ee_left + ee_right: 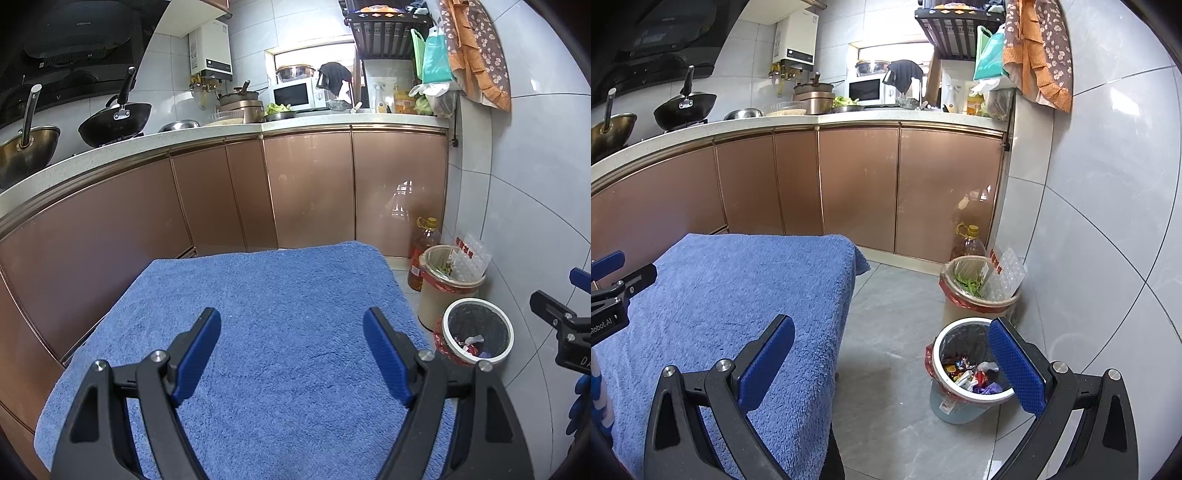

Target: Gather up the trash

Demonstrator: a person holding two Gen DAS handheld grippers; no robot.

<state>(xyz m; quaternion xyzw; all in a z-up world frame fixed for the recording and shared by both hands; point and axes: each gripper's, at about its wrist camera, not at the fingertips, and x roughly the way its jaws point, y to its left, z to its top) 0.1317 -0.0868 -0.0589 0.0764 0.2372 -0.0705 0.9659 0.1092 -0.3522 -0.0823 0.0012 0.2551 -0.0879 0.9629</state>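
The left gripper (291, 334) hangs over the blue towel (266, 295), its jaws spread wide with nothing between them, pointing forward and somewhat down. The right gripper (892, 354) is tilted the same way, its jaws wide apart and empty too; its left finger is over the towel's right edge and its right finger (1015, 369) over the rim of the small bin (940, 402). The towel lies flat and bare on a raised surface, its far corner hanging over the edge. To its right, open grey floor (894, 317) runs from the near edge to the cabinets (857, 184), hemmed on the right by the tiled wall (1108, 221). Two bins stand by that wall, close together. The small one, white-rimmed with a dark liner, holds the trash (971, 374): a heap of coloured wrappers in the bottom. Just behind it the tan bin (955, 310) holds green scraps and a clear plastic tray. One oil bottle (967, 243) stands behind that, against the cabinets. Farther off, the counter (147, 142) carries two woks (114, 120) at the left and one microwave (291, 95) near the back.
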